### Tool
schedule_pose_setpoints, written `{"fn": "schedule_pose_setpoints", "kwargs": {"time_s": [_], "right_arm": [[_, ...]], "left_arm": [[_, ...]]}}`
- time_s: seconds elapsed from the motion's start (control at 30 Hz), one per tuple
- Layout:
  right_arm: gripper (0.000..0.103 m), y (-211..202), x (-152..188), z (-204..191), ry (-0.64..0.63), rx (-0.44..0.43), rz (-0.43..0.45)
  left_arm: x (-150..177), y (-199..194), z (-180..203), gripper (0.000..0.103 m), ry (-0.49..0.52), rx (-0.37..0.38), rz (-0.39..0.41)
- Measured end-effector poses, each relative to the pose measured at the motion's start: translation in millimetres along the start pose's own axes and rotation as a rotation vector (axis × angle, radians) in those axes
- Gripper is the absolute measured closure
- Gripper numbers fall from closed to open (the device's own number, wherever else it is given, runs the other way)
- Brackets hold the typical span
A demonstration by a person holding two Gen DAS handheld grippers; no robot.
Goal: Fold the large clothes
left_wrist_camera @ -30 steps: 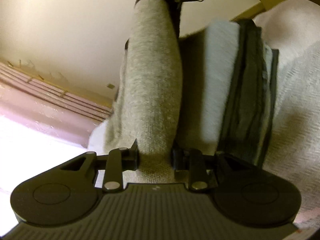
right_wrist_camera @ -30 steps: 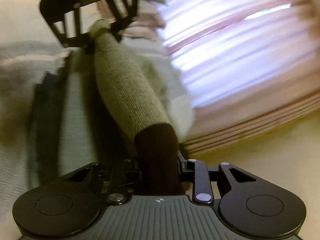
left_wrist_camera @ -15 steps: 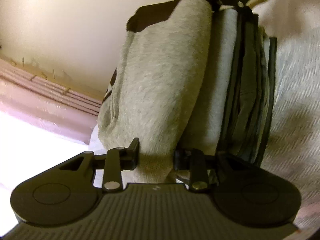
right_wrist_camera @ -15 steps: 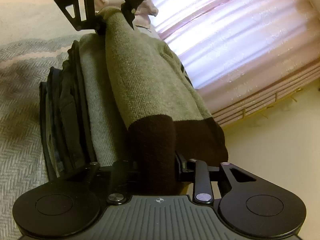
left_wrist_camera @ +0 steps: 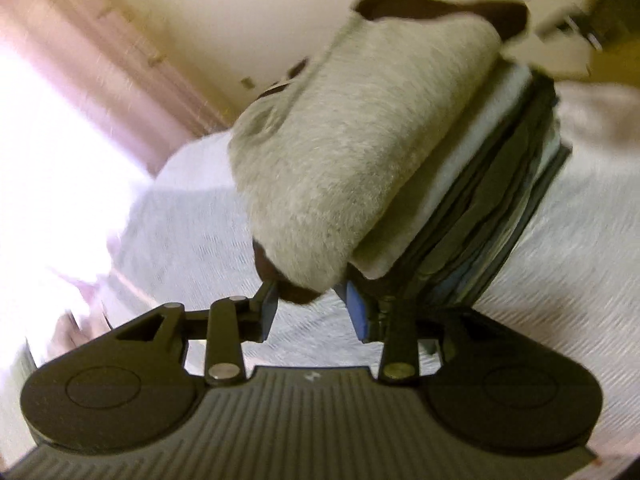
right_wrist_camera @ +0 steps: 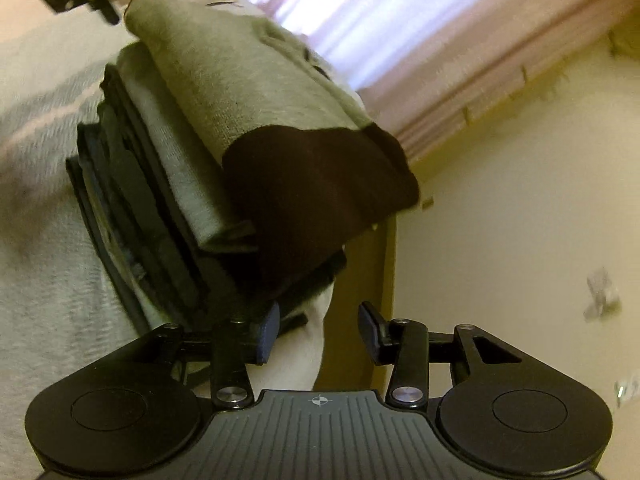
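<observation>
A folded grey knit sweater (left_wrist_camera: 360,152) with a dark brown hem (right_wrist_camera: 316,184) lies on top of a stack of folded clothes (left_wrist_camera: 492,216) on the bed. My left gripper (left_wrist_camera: 312,312) is open just short of the sweater's near end, nothing between its fingers. In the right wrist view the same grey sweater (right_wrist_camera: 248,80) tops the stack of folded clothes (right_wrist_camera: 140,208). My right gripper (right_wrist_camera: 320,334) is open too, drawn back a little from the brown hem. The left gripper shows blurred at the far end of the stack in the right wrist view.
The stack rests on a pale woven bedspread (left_wrist_camera: 560,264). Pink curtains (right_wrist_camera: 400,40) with bright window light hang behind, beside a cream wall (right_wrist_camera: 500,240). A wooden bed edge (right_wrist_camera: 360,300) shows just past the right gripper.
Both grippers held the sweater's ends shut; they have let go and pulled back. The sweater now lies folded on the stack.
</observation>
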State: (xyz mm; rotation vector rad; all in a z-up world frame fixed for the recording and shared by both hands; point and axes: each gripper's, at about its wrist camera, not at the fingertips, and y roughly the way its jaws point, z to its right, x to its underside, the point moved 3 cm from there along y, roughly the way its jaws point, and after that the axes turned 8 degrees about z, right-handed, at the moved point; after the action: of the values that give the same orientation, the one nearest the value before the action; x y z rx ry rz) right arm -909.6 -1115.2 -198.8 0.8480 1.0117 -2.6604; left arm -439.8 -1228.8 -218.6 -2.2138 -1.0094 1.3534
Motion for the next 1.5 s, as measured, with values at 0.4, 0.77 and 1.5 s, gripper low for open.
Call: {"fn": "schedule_pose_setpoints", "kwargs": {"time_s": [0.4, 0.77, 1.5], "right_arm": [[0.034, -55, -36, -5, 0.613, -0.145, 0.027], [0.032, -101, -79, -40, 0.840, -0.049, 0.025], [0.031, -219, -123, -111, 0.971, 0.088, -0.002]], "left_arm": [[-11, -54, -15, 0.044, -0.569, 0.013, -0.054], [0, -97, -16, 0.001, -0.706, 0.034, -0.038], [40, -222, -9, 0.001, -0.704, 0.053, 0.030]]}}
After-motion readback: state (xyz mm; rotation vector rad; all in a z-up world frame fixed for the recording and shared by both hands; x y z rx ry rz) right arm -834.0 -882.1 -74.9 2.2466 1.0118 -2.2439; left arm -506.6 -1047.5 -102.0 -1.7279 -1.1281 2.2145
